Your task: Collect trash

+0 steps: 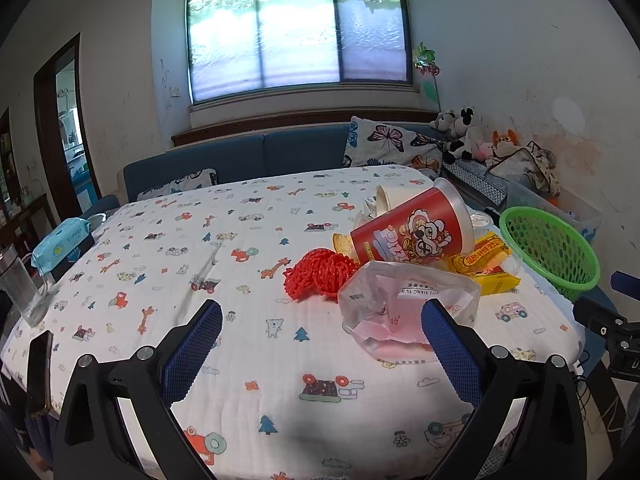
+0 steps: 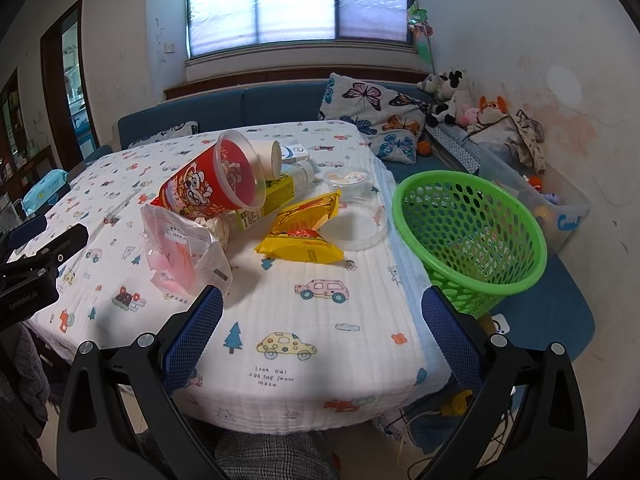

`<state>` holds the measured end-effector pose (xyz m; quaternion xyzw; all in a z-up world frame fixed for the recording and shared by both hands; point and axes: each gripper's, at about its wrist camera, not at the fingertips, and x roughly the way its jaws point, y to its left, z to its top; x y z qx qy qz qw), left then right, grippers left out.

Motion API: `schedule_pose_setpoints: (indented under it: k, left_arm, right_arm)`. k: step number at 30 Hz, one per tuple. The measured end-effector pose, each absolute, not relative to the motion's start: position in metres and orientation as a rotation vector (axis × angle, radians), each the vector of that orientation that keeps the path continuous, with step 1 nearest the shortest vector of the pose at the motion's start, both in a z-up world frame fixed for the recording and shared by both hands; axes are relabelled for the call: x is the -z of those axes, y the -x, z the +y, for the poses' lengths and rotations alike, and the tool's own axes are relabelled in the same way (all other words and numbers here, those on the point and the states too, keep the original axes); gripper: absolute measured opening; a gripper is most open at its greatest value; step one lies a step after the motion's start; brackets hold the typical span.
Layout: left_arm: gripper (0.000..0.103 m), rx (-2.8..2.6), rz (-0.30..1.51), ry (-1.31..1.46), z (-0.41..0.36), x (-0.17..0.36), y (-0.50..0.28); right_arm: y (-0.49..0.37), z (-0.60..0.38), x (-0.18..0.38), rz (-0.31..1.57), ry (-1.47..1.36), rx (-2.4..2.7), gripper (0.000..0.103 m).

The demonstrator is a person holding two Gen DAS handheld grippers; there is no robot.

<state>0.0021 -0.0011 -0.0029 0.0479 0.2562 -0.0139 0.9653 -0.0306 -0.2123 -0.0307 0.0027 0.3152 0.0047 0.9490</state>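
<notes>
With left gripper (image 1: 322, 334) and right gripper (image 2: 322, 330) both spread empty, grabbing the crinkly clear plastic bag (image 2: 188, 254) risks toppling the tilted red printed cup (image 2: 212, 186) off the heap, away from the green perforated plastic basket (image 2: 472, 236).

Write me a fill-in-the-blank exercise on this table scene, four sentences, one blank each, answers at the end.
1. The perforated basket at the table's edge is coloured ____.
2. The red cup lies on its ____, not upright.
3. The left gripper and the right gripper both hold ____.
4. The snack wrapper beside the clear round lid is mainly ____.

Answers: green; side; nothing; yellow
</notes>
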Motion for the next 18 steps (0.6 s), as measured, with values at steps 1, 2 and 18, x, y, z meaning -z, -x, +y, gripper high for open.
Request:
schedule_pose_setpoints:
  k: [1,2,18]
  left_arm:
    - [0.097,0.027,0.517,-0.098,-0.002,0.003,-0.001]
    - [0.097,0.026,0.517,-0.098,-0.004,0.002,0.000]
    - [0.097,0.033,0.523,-0.094,0.003,0.003,-0.005]
  right_arm:
    - [0.031,-0.213,0.031,0.641,-0.006,-0.010,0.099]
    - [0.031,-0.213,0.031,0.641,-0.006,-0.010,0.099]
    - [0.029,-0.208,0.033,0.640,-0.008,-0.021,0.099]
